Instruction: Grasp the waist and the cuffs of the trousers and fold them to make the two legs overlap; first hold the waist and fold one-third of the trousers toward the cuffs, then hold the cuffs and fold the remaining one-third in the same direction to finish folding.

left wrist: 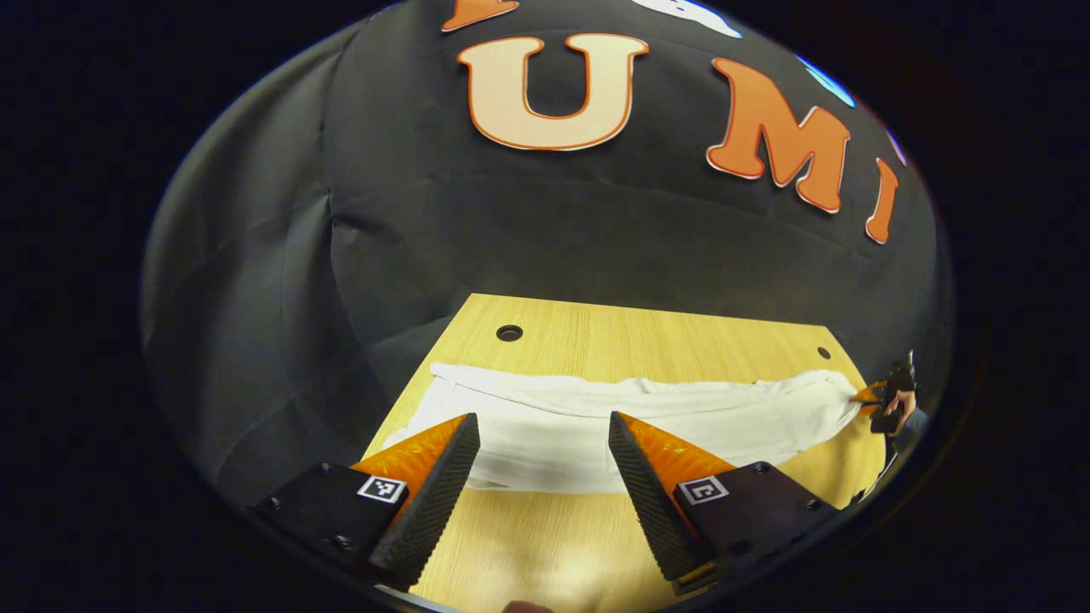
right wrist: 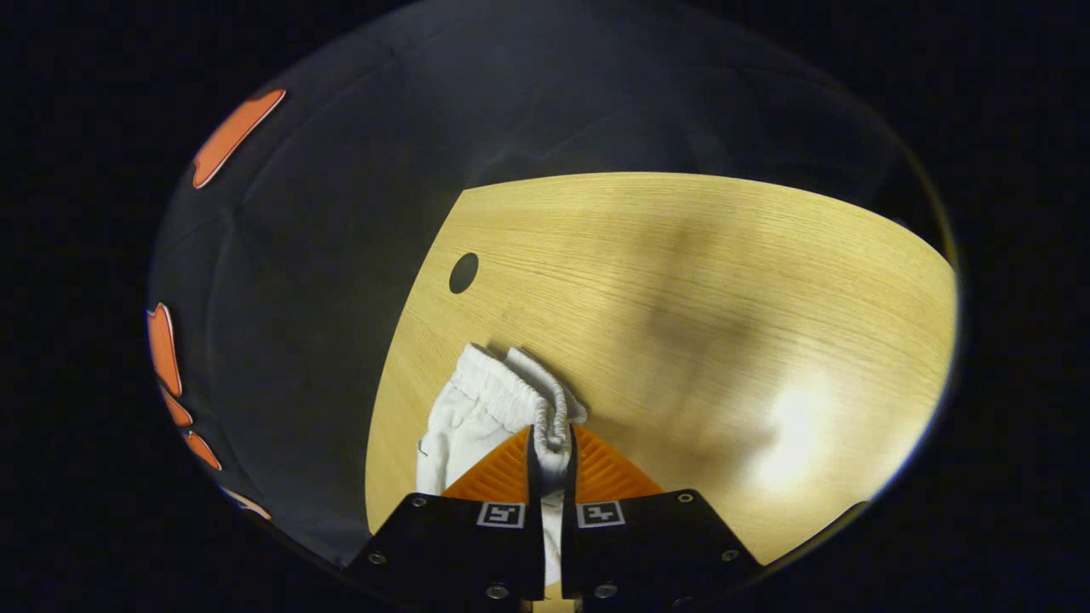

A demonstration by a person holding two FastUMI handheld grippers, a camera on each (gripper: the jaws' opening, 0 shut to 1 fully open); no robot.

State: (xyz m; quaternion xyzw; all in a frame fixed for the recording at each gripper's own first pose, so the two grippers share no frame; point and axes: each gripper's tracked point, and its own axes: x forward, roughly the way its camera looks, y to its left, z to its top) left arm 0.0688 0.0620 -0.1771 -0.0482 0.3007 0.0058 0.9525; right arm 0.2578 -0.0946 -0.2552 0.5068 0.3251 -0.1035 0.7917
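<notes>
In the left gripper view, the white trousers (left wrist: 630, 426) lie stretched across the wooden table (left wrist: 647, 332), with bare tabletop beyond them up to the far edge and its two holes. The left gripper (left wrist: 545, 477) hovers above the near edge of the trousers with its fingers spread wide, nothing between them. At the far right, the right gripper (left wrist: 869, 395) meets the end of the trousers; a hand (left wrist: 901, 403) holds it, small and hard to make out. In the right gripper view, the right gripper (right wrist: 550, 451) pinches the elastic waistband (right wrist: 519, 392) between closed fingers; open table (right wrist: 681, 281) extends ahead and rightward, and the rest of the trousers (right wrist: 451, 434) is cut off behind the gripper.
</notes>
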